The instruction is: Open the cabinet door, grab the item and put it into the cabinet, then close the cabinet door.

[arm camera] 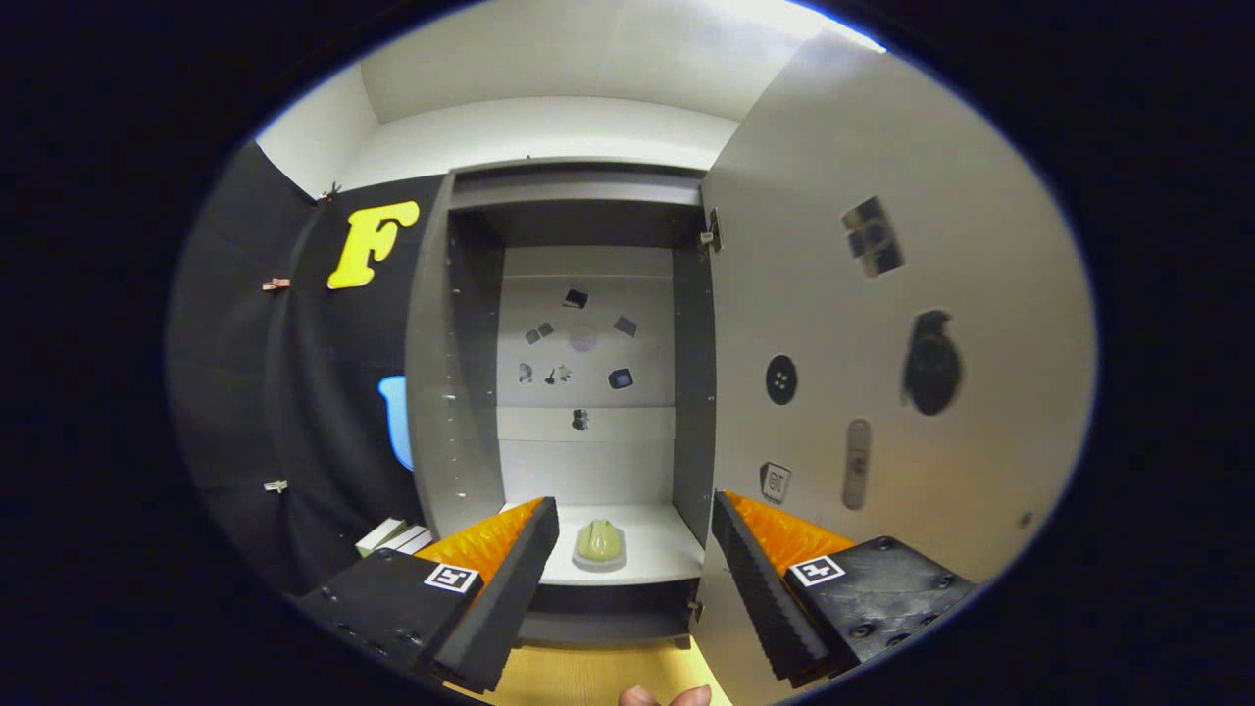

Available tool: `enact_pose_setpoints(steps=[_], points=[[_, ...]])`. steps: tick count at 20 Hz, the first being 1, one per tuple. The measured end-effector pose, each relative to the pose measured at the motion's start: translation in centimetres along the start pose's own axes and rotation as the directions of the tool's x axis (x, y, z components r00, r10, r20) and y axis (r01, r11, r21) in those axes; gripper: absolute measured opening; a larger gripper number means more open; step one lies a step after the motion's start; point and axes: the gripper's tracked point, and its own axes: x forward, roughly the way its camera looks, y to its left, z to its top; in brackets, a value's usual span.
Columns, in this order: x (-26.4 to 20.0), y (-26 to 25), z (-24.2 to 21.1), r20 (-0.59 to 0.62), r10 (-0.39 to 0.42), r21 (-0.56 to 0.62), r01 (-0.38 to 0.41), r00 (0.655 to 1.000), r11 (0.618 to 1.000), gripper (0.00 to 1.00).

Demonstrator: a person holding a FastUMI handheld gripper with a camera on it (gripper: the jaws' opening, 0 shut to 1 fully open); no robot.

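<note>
Gripper view: the gripper (632, 549) is held with its fingers spread wide and nothing between them. Just beyond the fingers, the cabinet (446, 392) stands open, and a small green item (599, 542) sits on its bottom shelf (657, 549). The door (882, 373) is swung out to the right, close beside the right finger, with small stickers and markers on its inner face. Other small stickers dot the cabinet's back wall (588, 324).

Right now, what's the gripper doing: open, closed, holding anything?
Gripper: open, holding nothing; the green item sits on the cabinet shelf beyond its fingers.
</note>
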Motion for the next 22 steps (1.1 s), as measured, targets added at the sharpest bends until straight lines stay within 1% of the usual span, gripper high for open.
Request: enact_pose_setpoints(steps=[4, 6, 9, 12, 13, 16, 17, 19, 20, 22], points=[[-6.4, -1.0, 0.1, -0.013, 0.029, -0.001, -0.029, 1.000, 1.000, 0.99], [-9.4, -1.4, 0.7, -0.013, 0.052, 0.020, -0.051, 0.999, 0.998, 0.98], [-13.1, -4.3, 0.9, -0.028, 0.031, 0.009, -0.031, 0.999, 0.999, 0.98], [-16.4, -7.9, 1.3, -0.034, -0.011, 0.015, 0.012, 0.999, 1.000, 0.98], [-17.2, -9.6, 1.3, -0.037, -0.039, 0.012, 0.039, 0.999, 0.999, 0.98], [-18.0, -14.8, 1.2, -0.060, -0.121, -0.005, 0.121, 0.991, 0.993, 0.98], [-17.9, -16.5, 1.2, -0.066, -0.144, 0.008, 0.145, 0.987, 0.989, 0.98], [-16.5, -19.4, 1.0, -0.071, -0.194, 0.026, 0.196, 0.978, 0.980, 0.98], [-15.6, -21.0, 0.8, -0.072, -0.226, 0.009, 0.227, 0.971, 0.974, 0.98], [-13.5, -23.3, 0.6, -0.075, -0.263, -0.003, 0.264, 0.962, 0.965, 0.98]])
